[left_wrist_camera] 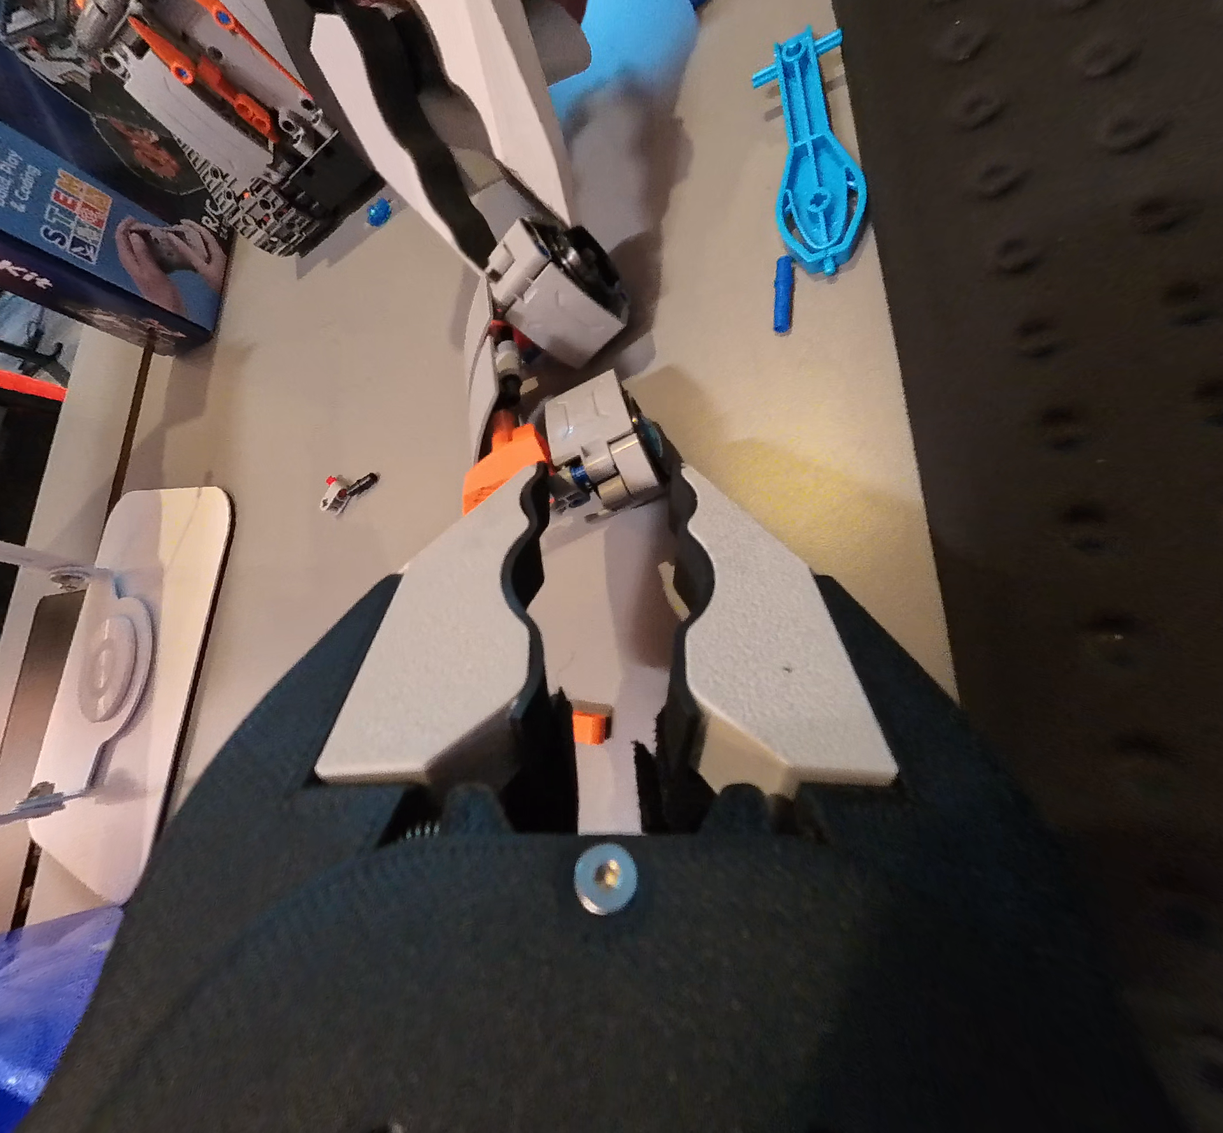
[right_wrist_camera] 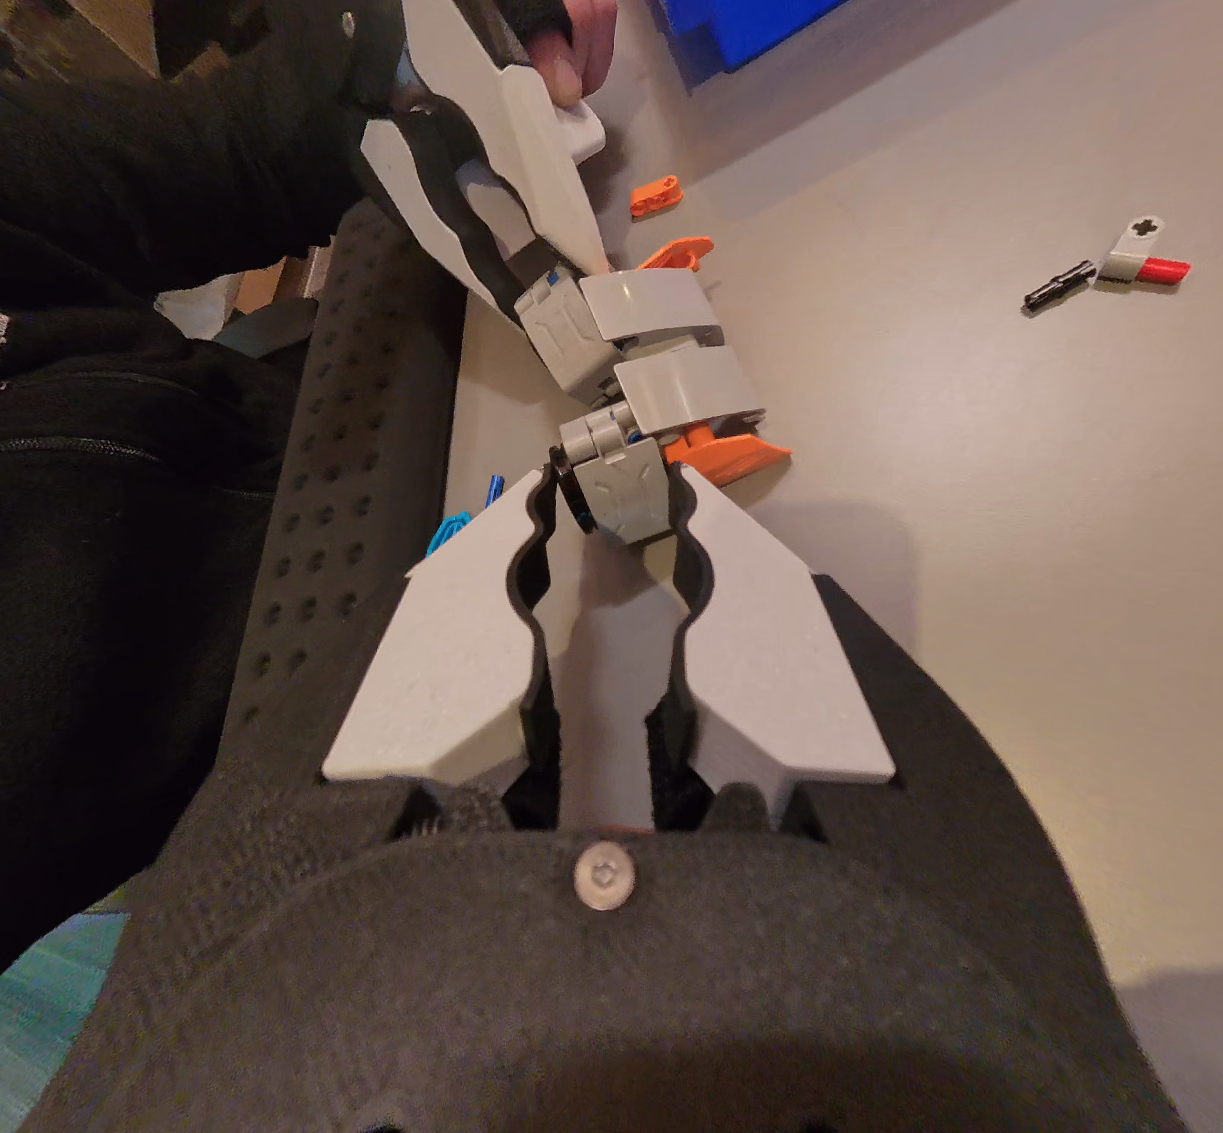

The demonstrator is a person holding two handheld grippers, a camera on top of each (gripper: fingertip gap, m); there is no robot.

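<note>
Left wrist view has both grippers, left (left_wrist_camera: 605, 485) and right (left_wrist_camera: 529, 260), pinching opposite ends of the grey-orange brick build (left_wrist_camera: 582, 432) just over the table (left_wrist_camera: 331, 373).

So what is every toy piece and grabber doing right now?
left gripper: shut on one end of the grey and orange brick model
right gripper: shut on the model's other end
light blue tool: lying flat on the table, untouched
small grey connector with red pin: lying loose
orange beam: lying loose
</note>
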